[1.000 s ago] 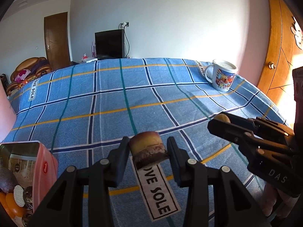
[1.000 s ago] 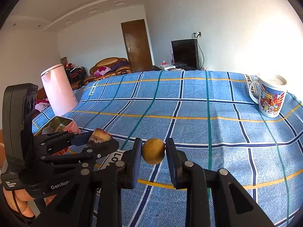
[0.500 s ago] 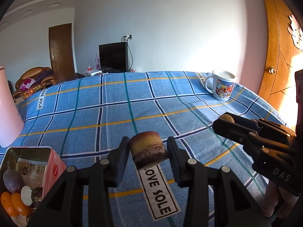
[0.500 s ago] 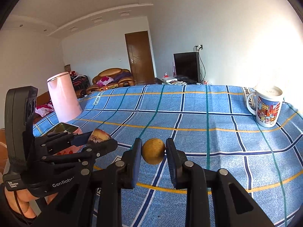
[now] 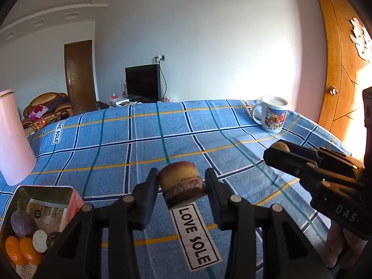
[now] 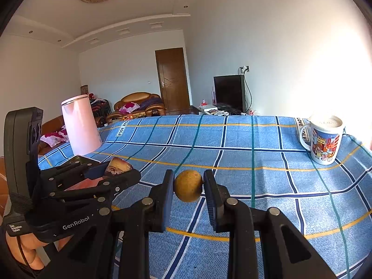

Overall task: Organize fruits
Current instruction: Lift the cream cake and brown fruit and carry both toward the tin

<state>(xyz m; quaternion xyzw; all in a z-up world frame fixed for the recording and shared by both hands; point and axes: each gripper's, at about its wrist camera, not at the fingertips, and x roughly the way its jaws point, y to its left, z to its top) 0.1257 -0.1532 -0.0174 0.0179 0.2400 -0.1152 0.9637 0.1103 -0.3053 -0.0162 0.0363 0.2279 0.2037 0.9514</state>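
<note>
My left gripper (image 5: 182,186) is shut on a cut fruit chunk (image 5: 180,183), yellow above and dark purple-brown below, held above the blue checked cloth (image 5: 144,153). My right gripper (image 6: 188,186) is shut on a small round yellow-brown fruit (image 6: 188,185), also held above the cloth. Each gripper shows in the other's view: the right one (image 5: 276,150) at the right, the left one (image 6: 116,168) at the left. A pink tin box (image 5: 67,205) at the lower left holds two orange fruits (image 5: 22,251), a dark purple fruit (image 5: 22,224) and cut slices.
A printed mug (image 5: 272,117) stands at the far right of the table, also in the right wrist view (image 6: 325,139). A pink kettle (image 6: 80,125) stands at the far left behind the box. A wooden door (image 5: 344,88) is to the right.
Both grippers have risen and tilted up, still holding their fruit. More of the room and the pink kettle have come into view, and the tin box shows more of its contents.
</note>
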